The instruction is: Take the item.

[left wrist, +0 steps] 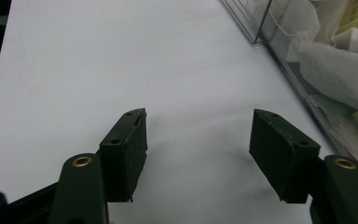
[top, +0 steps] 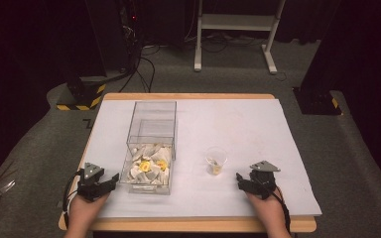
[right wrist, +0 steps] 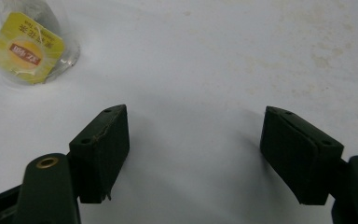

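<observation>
A clear plastic box (top: 150,148) stands left of centre on the white sheet, its near half heaped with white tea bags and yellow tags (top: 149,167). The box wall and bags (left wrist: 326,60) fill the right edge of the left gripper view. A small clear cup (top: 216,160) with a yellow tag inside stands right of the box; the cup (right wrist: 30,44) sits upper left in the right gripper view. My left gripper (top: 104,182) rests open just left of the box, nothing between its jaws (left wrist: 198,154). My right gripper (top: 245,184) rests open right of and nearer than the cup (right wrist: 193,149).
The white sheet (top: 248,124) covers a wooden table (top: 198,225) with bare room at the back and right. Beyond the table stand a white frame on legs (top: 235,29), cables on the grey floor, and yellow-black striped bases (top: 79,96).
</observation>
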